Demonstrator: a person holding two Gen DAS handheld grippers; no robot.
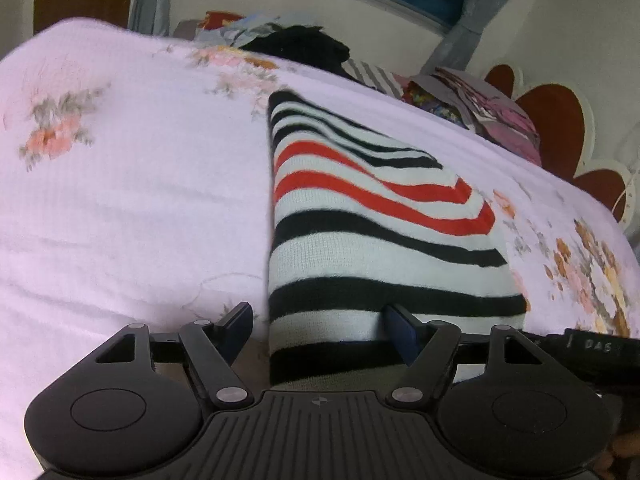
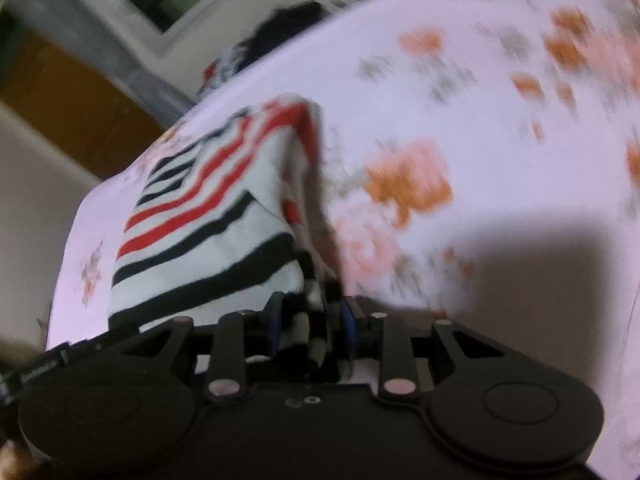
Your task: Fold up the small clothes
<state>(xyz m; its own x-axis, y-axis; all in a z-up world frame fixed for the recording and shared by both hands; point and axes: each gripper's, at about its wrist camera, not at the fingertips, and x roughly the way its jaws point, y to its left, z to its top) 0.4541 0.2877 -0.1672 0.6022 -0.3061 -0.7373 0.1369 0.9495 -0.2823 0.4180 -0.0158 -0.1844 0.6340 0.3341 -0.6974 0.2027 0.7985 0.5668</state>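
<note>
Black left gripper [image 1: 318, 330] stands wide, its fingers straddling the near hem of the striped knit sweater [image 1: 360, 240], which lies folded on the floral bedsheet [image 1: 120, 180]. Right gripper [image 2: 310, 326] pinches the sweater's near corner.

left tool [image 1: 320, 328] spread, right tool [image 2: 310, 320] clamped

Both wrist cameras sat low and close at the bed's [image 1: 120, 200] near edge, looking across it toward the far wall; each view shared the striped garment [image 1: 360, 240] [image 2: 208, 220].
</note>
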